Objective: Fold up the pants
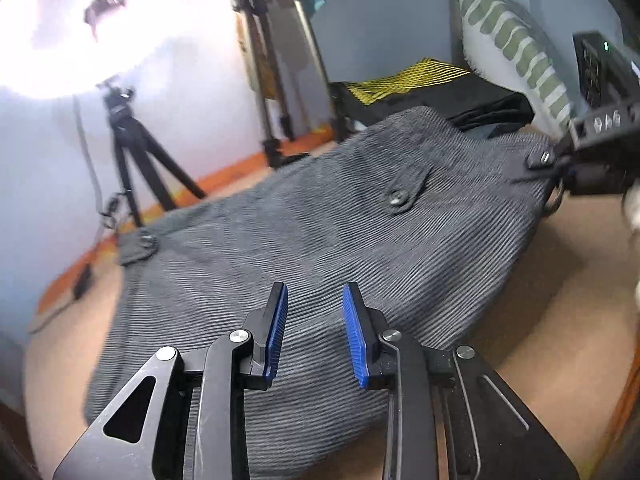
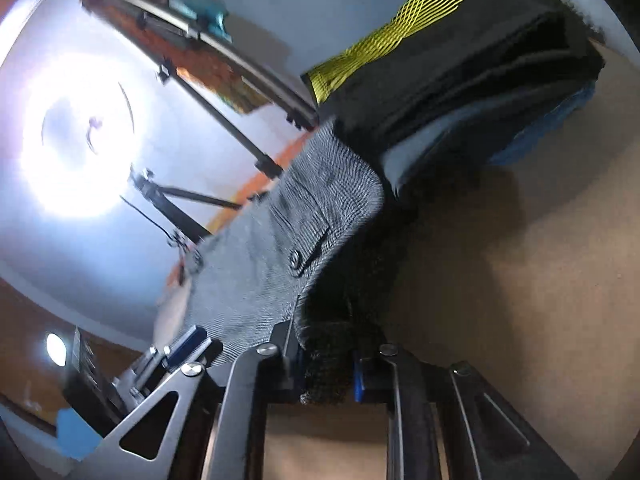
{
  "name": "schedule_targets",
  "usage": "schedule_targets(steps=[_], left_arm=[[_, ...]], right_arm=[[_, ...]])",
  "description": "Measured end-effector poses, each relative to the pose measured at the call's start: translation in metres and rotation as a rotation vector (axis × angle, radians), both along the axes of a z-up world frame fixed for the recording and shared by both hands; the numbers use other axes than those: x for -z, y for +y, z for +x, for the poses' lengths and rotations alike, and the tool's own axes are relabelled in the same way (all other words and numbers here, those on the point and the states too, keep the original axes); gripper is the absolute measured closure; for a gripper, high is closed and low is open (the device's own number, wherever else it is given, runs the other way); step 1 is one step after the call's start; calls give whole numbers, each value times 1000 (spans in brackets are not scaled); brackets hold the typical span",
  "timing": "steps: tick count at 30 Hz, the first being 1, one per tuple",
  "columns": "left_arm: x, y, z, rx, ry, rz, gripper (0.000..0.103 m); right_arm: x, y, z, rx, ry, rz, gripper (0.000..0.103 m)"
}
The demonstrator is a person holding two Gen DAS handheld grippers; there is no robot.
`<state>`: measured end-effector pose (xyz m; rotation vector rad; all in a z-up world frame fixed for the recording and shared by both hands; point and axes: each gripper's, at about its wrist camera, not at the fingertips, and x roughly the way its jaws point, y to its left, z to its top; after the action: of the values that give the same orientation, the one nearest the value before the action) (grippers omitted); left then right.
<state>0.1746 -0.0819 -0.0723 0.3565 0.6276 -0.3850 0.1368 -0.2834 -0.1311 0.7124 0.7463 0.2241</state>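
Grey ribbed fabric fills most of what my left jaws look out on: the pants [image 1: 320, 248] lie spread across the tan surface [image 1: 552, 304], waistband toward the far side, with a buttoned pocket flap [image 1: 400, 196] near the middle of the cloth and another button tab at the left edge. My left jaws [image 1: 314, 332] hang just above the near part of the pants, the blue pads [image 1: 276, 332] standing apart with a clear gap between them and nothing pinched; cloth shows through that gap, below them.

My right jaws [image 2: 328, 364] are clenched on the pants. In the right wrist view a dark bunch of the fabric sits squeezed between the two fingers, and from there the grey cloth rises away in a lifted sheet toward a buttoned flap [image 2: 298, 260]. In the left wrist view the same jaws sit at the far right corner of the pants, gripping the waistband end, which is pulled up a little off the surface.

Behind the pants lies a stack of folded dark clothes [image 1: 460, 100] with a yellow-striped piece on top, and a striped cushion [image 1: 516, 48] leans against the blue wall. Off to the left stand a black tripod [image 1: 132, 152] and a bright round lamp [image 1: 72, 28] that washes out that side.
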Motion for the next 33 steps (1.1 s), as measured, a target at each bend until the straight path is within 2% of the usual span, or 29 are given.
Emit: schedule_targets(steps=[2,5,7,8,10,13,16,18,21,24,28,31,33], left_arm=[[2,3,3,3,10,7,76],[21,-7,15,36,89,20,76],[35,-17,20,59,128,58,76],[35,-19,15,65,87,69,76],[30,-20,17,60,97,72,76],[12,-17,19,22,52,6,76],[8,-26,29,20,28,17,76],[15,-31,38,19,48,20,76],[34,-35,50,19,127,37,76],[39,-37,47,17,85,37,75],[36,-36,44,16,77,42,76],[33,-31,44,11,94,6,76],[28,-20,41,-4,121,-59,74]], right_arm=[[-4,2,-1,-6,-5,-27,88],[4,9,2,-13,30,-61,88],[11,11,3,-11,47,-71,88],[12,10,3,-9,51,-82,89],[14,9,3,-9,53,-91,89],[10,11,3,-5,40,-112,89],[5,15,0,-8,25,-130,89],[0,19,0,-9,12,-158,89],[-3,22,-1,-7,1,-171,89],[-3,22,1,-3,2,-171,89],[-9,25,3,4,-4,-175,89],[-19,32,0,-4,-28,-196,89],[-31,40,0,-14,-57,-222,89]])
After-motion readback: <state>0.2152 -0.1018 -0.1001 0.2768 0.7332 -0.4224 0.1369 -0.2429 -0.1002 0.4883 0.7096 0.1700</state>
